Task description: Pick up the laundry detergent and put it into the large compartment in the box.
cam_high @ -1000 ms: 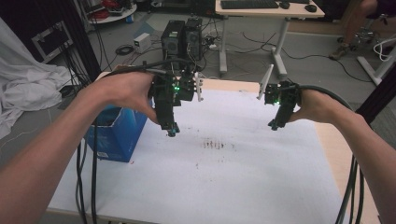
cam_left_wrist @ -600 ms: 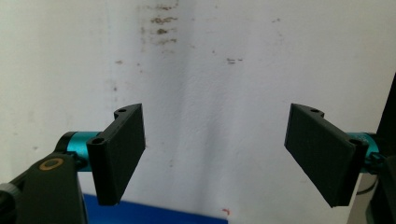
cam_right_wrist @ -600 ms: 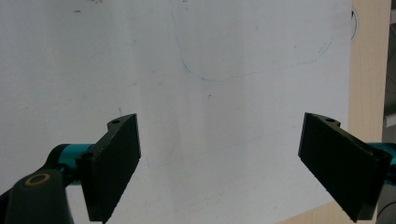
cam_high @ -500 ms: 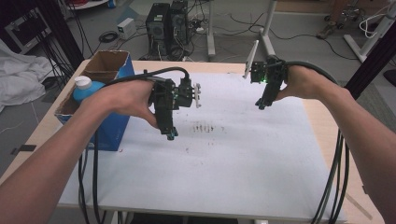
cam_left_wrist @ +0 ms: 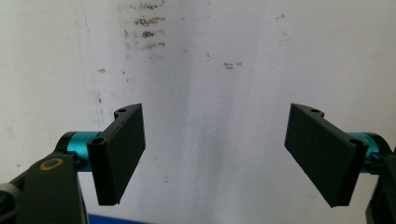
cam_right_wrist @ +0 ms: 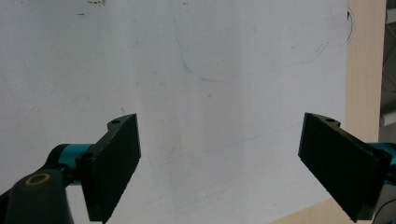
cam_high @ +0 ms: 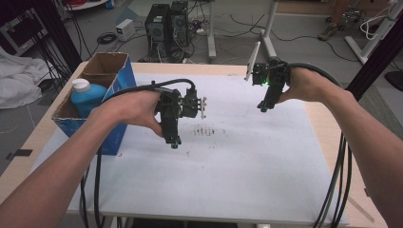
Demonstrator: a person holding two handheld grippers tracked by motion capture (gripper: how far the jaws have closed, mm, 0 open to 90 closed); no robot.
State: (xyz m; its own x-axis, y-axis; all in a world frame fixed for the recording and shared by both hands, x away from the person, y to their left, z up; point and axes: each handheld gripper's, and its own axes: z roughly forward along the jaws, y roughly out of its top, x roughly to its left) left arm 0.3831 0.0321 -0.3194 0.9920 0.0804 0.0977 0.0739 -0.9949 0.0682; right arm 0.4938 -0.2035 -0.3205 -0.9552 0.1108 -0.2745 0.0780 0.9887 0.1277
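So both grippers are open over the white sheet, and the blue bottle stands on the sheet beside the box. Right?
Not quite. The left gripper and right gripper are open over the white sheet, but the blue bottle stands inside the box, as the high view shows.

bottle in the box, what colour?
Blue plastic bottle with white cap, in the open cardboard box; clearest in the high view.

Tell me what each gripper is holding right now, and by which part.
Nothing is held. The left gripper and the right gripper both have their jaws wide apart over the white table cover, with only bare surface between them.
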